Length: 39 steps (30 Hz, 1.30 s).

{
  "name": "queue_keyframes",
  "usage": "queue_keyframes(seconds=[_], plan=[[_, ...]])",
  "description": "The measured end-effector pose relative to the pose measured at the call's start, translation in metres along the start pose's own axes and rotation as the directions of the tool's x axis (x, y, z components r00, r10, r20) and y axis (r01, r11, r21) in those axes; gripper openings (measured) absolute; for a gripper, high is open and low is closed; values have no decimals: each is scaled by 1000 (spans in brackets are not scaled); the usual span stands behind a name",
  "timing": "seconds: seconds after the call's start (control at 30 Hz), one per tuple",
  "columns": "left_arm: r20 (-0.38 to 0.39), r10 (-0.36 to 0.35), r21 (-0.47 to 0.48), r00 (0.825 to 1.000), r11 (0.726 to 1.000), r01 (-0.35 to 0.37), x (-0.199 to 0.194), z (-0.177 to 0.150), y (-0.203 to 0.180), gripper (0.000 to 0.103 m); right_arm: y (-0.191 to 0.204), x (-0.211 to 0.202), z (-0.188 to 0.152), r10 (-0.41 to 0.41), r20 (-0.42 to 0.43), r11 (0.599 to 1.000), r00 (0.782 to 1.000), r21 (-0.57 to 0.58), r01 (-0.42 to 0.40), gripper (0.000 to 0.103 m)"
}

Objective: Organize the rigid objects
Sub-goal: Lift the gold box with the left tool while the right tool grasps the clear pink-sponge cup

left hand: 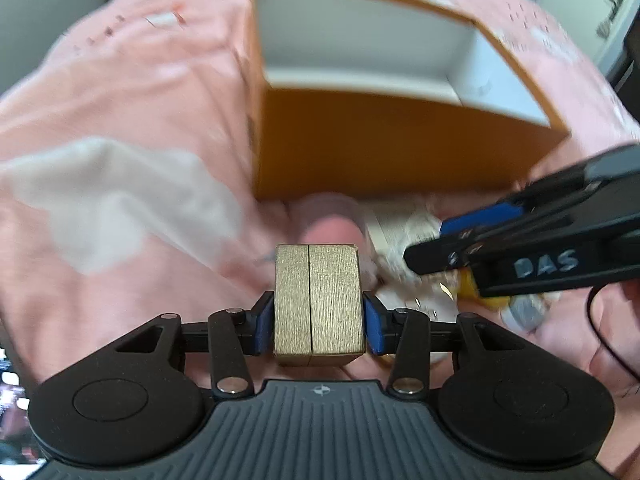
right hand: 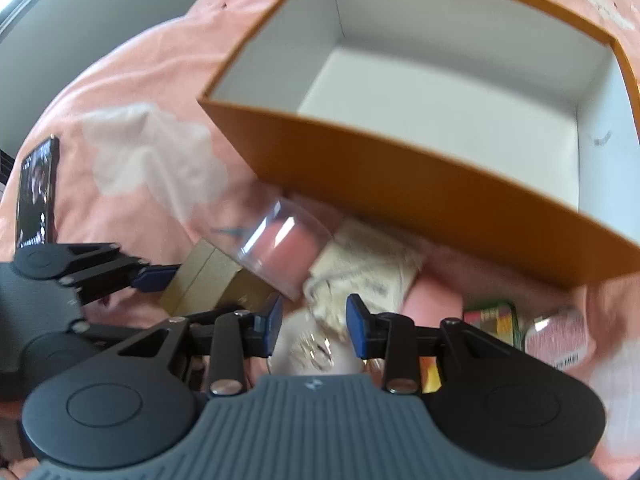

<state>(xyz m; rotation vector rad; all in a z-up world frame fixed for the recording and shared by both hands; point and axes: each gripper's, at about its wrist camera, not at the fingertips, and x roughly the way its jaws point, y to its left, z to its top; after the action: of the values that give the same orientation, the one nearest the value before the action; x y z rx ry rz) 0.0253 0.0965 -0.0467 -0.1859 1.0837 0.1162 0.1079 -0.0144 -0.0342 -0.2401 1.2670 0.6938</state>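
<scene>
A gold textured box (left hand: 319, 300) sits between the blue pads of my left gripper (left hand: 319, 326), which press on both of its sides just above the pink bedding. The right wrist view shows the same gold box (right hand: 208, 280) with one left finger (right hand: 154, 278) against it. An orange box (left hand: 400, 148) with a white, empty inside stands open just beyond; it fills the upper part of the right wrist view as the orange box (right hand: 400, 188). My right gripper (right hand: 316, 326) hovers open over a pale, blurred packet (right hand: 312, 350). It enters the left wrist view as the right gripper (left hand: 432, 240).
A clear plastic container (right hand: 280, 240) lies by the gold box, with a cream cloth pouch (right hand: 372, 268) beside it. A colourful small box (right hand: 496, 320) and a pink clear case (right hand: 556, 336) lie to the right. A phone (right hand: 38, 192) rests on the pink bedding (left hand: 140, 100) far left.
</scene>
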Motion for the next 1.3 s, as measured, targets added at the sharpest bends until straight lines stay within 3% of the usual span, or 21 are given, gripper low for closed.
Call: queue_keyframes(seconds=[0.13,0.3,0.43,0.5,0.87,1.0,1.3], plan=[[63,48,-49,997,998,-45,-13,8,16,51,5,6,12,52,12,998,999,41,-53,40],[77,61,-97,995,994,-53,-13,9,30,51,-3,19,18,110,20,980,994,164,-112,56],[67,68,-103,995,993,-61,-8,10,35,51,2,24,19,110,43,979,993,169,-116,56],[60,78,-62,995,995,-74,-7,7,32,51,4,27,19,104,41,981,994,158,-109,56],[76,153,9,985,988,-154,1,-6,19,51,1,67,17,155,-71,958,985,254,-133,61],[74,144,-3,987,990,-144,1,-6,23,51,6,76,17,167,-82,955,982,262,-141,70],[99,124,-22,987,992,-123,-4,-8,24,51,2,69,14,183,-56,946,982,283,-160,64]])
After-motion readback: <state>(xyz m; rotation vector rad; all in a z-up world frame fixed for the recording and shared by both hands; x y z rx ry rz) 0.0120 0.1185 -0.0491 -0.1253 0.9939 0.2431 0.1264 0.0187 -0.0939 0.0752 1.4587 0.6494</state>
